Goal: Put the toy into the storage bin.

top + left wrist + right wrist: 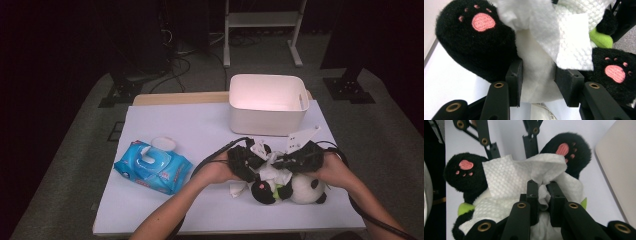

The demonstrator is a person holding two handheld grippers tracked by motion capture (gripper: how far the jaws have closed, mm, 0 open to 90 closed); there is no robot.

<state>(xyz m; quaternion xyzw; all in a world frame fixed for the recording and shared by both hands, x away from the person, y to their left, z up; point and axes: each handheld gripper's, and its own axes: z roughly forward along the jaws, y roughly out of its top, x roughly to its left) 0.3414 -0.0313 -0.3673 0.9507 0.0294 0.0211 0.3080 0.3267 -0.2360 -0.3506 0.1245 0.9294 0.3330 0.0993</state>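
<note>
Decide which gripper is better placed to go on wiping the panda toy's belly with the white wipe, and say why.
Right. The right gripper is shut on the wipe draped over the panda toy, while the left gripper clamps the toy's body, steadying it.

One panda (295,187) – one wipe (272,172) – one bin (267,105) – one wipe-pack (152,167).

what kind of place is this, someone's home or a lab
Probably a lab or recording studio, not a home: black curtains ring a lone table, cables trail over grey carpet, and a metal stand sits behind.
</note>
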